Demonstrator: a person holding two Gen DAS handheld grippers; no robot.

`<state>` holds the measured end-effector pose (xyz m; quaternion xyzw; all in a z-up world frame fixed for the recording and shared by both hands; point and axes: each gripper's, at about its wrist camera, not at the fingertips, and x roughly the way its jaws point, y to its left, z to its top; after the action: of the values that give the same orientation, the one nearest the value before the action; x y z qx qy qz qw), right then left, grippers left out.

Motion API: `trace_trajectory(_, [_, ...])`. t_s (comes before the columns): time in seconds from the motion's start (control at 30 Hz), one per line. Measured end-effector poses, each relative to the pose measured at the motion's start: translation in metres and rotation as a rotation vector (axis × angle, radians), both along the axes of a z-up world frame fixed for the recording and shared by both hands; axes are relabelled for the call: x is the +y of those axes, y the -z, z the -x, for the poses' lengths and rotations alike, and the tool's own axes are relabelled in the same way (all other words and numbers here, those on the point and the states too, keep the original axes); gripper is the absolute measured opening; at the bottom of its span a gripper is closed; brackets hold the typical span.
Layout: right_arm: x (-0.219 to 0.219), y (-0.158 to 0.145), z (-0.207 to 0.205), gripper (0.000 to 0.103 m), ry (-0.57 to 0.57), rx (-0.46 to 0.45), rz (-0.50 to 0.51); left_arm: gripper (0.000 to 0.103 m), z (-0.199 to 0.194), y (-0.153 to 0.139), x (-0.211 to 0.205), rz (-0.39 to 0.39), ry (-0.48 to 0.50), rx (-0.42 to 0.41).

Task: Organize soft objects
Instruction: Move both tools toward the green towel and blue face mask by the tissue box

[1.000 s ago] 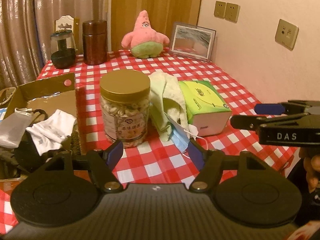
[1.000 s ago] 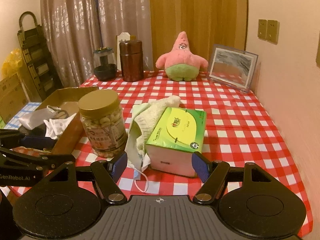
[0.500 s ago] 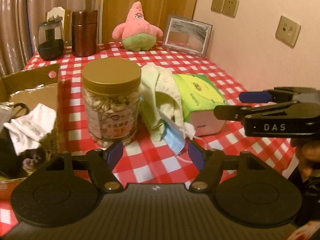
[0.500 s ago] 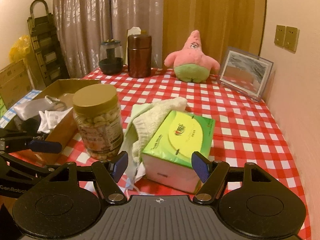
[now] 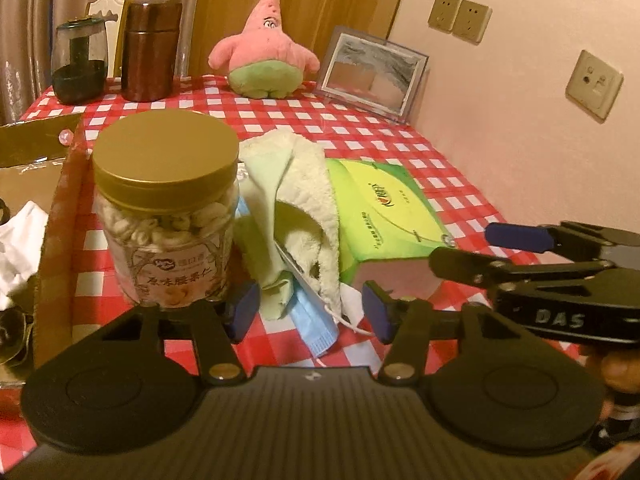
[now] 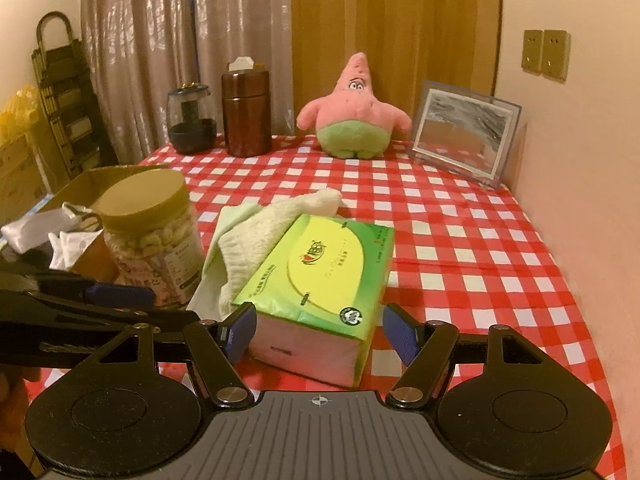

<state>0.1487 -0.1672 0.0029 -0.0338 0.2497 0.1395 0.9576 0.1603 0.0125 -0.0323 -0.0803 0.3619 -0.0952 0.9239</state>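
- The left gripper is seen with its 2 blue-padded jaws spread wide and nothing between them; it hovers low over the near end of the soft pile.
- The right gripper is likewise held wide apart and holds nothing, its pads flanking the near end of the tissue box without contact being visible.
- A fluffy, cream terry towel is draped in loose folds over a smooth pale-green cloth, wedged between the jar and the tissue box and touching both.
- A pleated blue face mask with a thin white ear loop lies under the towel's near edge, flat on the tablecloth.
- The jar is a clear plastic cylinder with a round, matte gold lid, filled with pale curled nuts.
- The tissue box is rectangular, glossy green and yellow on top, with pale sides.
- A red-and-white checked tablecloth with a smooth sheen covers the table.
- A pink and green star-shaped plush sits upright at the far edge, beside a framed picture leaning against the wall.
- A cardboard box to the left holds crumpled white fabric.
- A brown cylindrical canister and a glass jar with a dark base stand at the far left.
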Motion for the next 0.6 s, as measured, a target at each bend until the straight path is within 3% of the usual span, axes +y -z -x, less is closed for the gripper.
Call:
trace_trajectory(0.2, [-0.004,0.002,-0.005,0.071,0.001,0.010,-0.014,0.032,-0.018,0.015,-0.005,-0.019,-0.012,0.031])
trace_trajectory(0.37, [-0.004,0.006,-0.006,0.071,0.001,0.022,-0.021,0.008,-0.024,0.022,-0.008,-0.047,-0.004,0.051])
trace_trajectory(0.6, [-0.002,0.004,-0.002,0.071,-0.005,0.016,-0.027,0.000,-0.009,0.016,-0.002,-0.089,0.031,0.071])
